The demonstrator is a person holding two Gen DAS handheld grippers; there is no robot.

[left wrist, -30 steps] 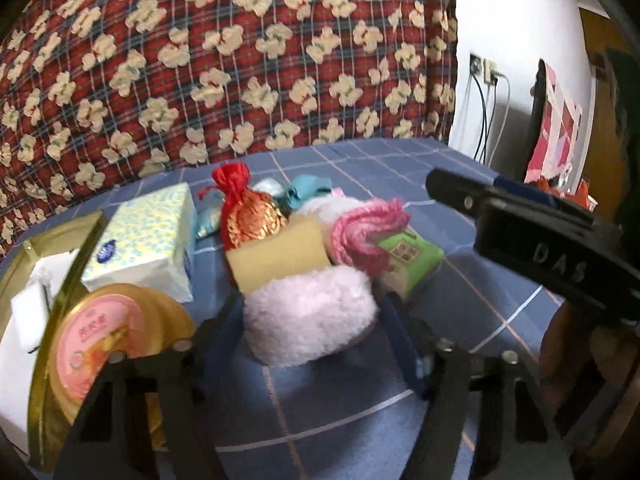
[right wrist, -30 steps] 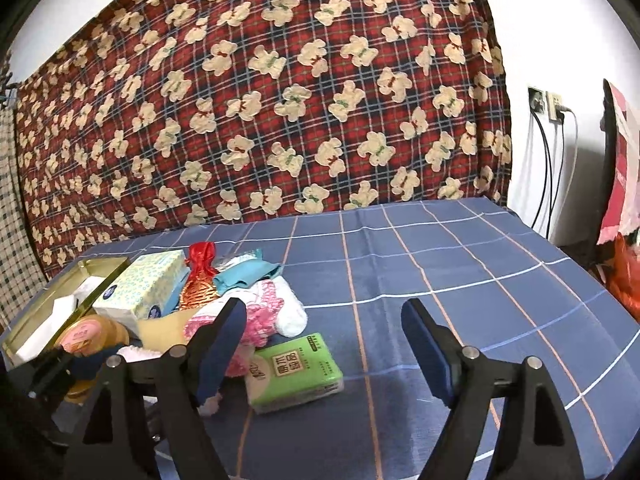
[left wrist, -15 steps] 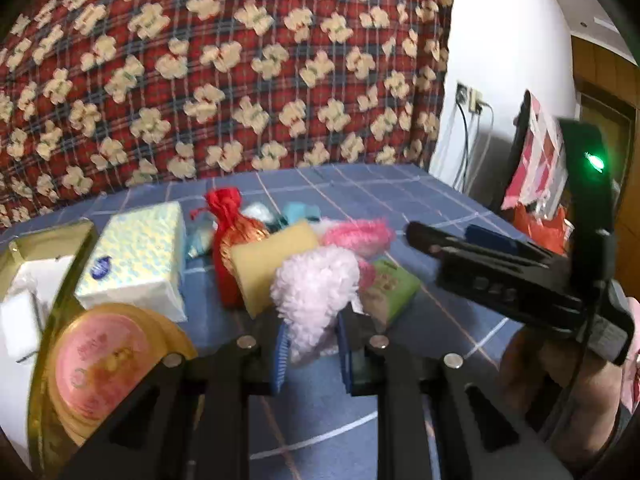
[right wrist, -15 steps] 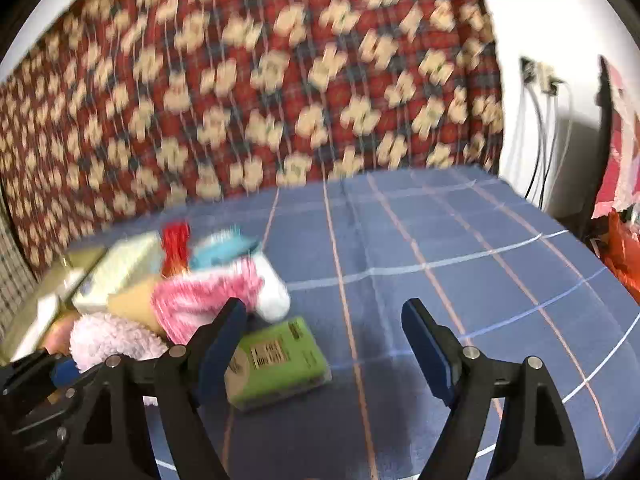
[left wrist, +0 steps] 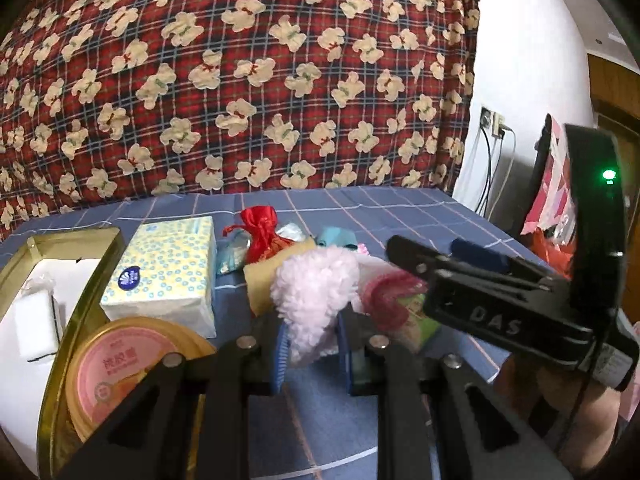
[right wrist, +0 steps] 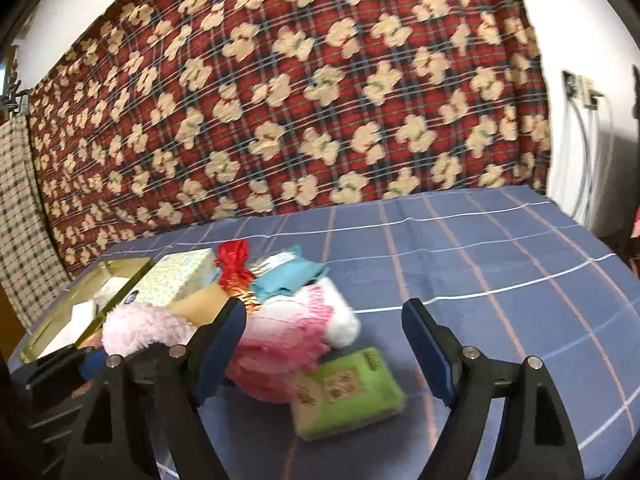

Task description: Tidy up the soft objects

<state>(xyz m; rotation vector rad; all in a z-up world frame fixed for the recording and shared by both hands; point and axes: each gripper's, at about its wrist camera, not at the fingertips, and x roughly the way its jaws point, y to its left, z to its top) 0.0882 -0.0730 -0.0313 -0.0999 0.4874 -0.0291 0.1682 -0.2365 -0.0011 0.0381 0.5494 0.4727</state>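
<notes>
Our left gripper (left wrist: 312, 354) is clamped on the pink puff (left wrist: 316, 292), squeezing it; puff sits above the blue cloth (left wrist: 400, 216), beside the sponge (left wrist: 260, 284) and tissue box (left wrist: 164, 276). Our right gripper (right wrist: 324, 354) stands wide, nothing held, over the pink towel (right wrist: 280, 344) and green pack (right wrist: 344, 392).
</notes>
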